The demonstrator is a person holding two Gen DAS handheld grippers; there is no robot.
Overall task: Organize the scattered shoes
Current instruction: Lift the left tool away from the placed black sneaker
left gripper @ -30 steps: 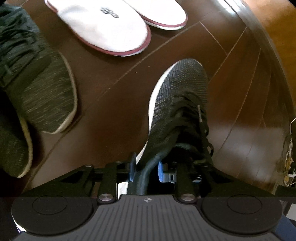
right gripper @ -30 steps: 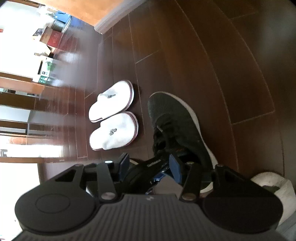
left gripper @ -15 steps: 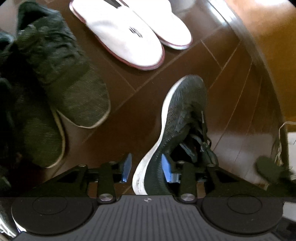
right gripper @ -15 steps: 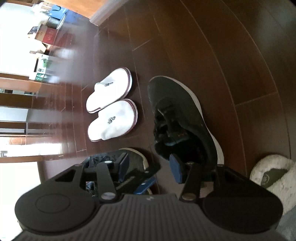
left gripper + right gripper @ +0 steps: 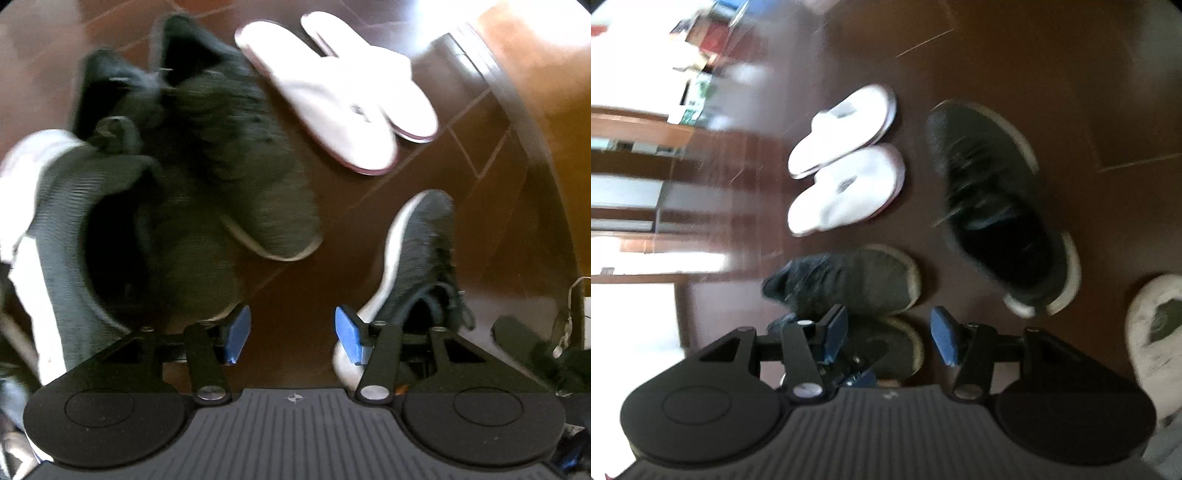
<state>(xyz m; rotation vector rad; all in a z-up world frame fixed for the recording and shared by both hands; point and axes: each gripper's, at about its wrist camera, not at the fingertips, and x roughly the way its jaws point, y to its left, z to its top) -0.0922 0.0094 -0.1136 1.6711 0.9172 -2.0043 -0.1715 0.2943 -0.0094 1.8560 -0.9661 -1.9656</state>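
Both grippers, left [image 5: 287, 334] and right [image 5: 886, 334], have released the black sneaker [image 5: 993, 199] beside the white slippers [image 5: 846, 162]; jaws wide, empty, probably retreating.

We see bare dark floor [image 5: 295, 295] straight ahead between our left gripper's [image 5: 291, 334] spread fingers: a clear lane. Left of it, two grey knit sneakers [image 5: 236, 166] lie side by side, crowding that side. Right, the black sneaker [image 5: 417, 258] sits close to the right finger. White slippers [image 5: 347, 99] close off the far end. From the right gripper [image 5: 888, 334], the open floor [image 5: 1034, 55] lies beyond the black sneaker; a fluffy slipper [image 5: 1152, 332] blocks the right edge.
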